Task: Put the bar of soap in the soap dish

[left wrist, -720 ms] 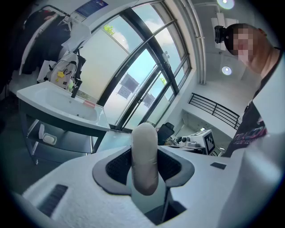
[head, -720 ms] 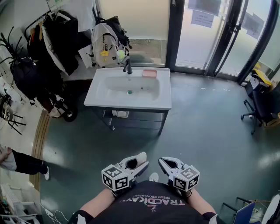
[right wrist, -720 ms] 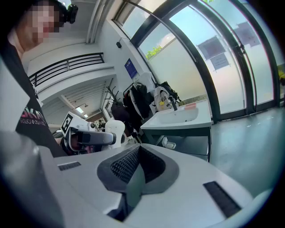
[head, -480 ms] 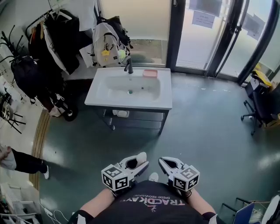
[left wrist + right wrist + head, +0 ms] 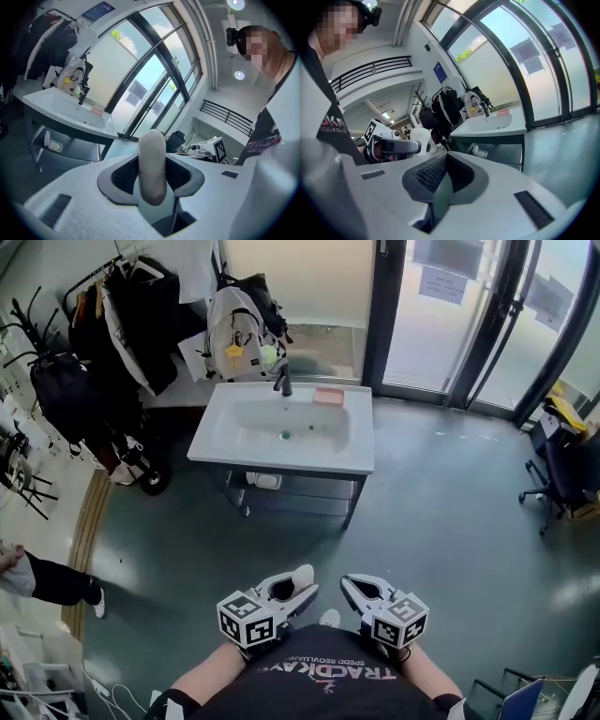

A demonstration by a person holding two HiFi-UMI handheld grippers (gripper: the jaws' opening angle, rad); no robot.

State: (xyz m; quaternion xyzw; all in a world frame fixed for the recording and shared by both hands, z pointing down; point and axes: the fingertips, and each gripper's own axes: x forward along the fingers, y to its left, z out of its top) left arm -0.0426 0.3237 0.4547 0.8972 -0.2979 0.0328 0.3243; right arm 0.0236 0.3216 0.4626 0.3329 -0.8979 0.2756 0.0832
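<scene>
Left tongs (image 5: pixel 151 177) were clamped on the pale, round-ended bar of soap (image 5: pixel 151 161), which stood on edge between the ribbed pads, taken across its thin faces. Right tongs (image 5: pixel 440 183) were closed on nothing. The pink rectangular soap dish (image 5: pixel 328 396) sat on the back rim of the white ceramic washbasin (image 5: pixel 281 457), just beside the dark tap (image 5: pixel 282 381) and well apart from me. I judged the bar light, rigid and slippery. A mid-length hold seemed soundest, since over-squeezing might squirt it out.

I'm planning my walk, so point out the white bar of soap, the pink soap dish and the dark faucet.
white bar of soap (image 5: pixel 152 166), left gripper view, middle of its narrow edge.
pink rectangular soap dish (image 5: pixel 328 396), head view, its centre.
dark faucet (image 5: pixel 282 381), head view, upright body.
</scene>
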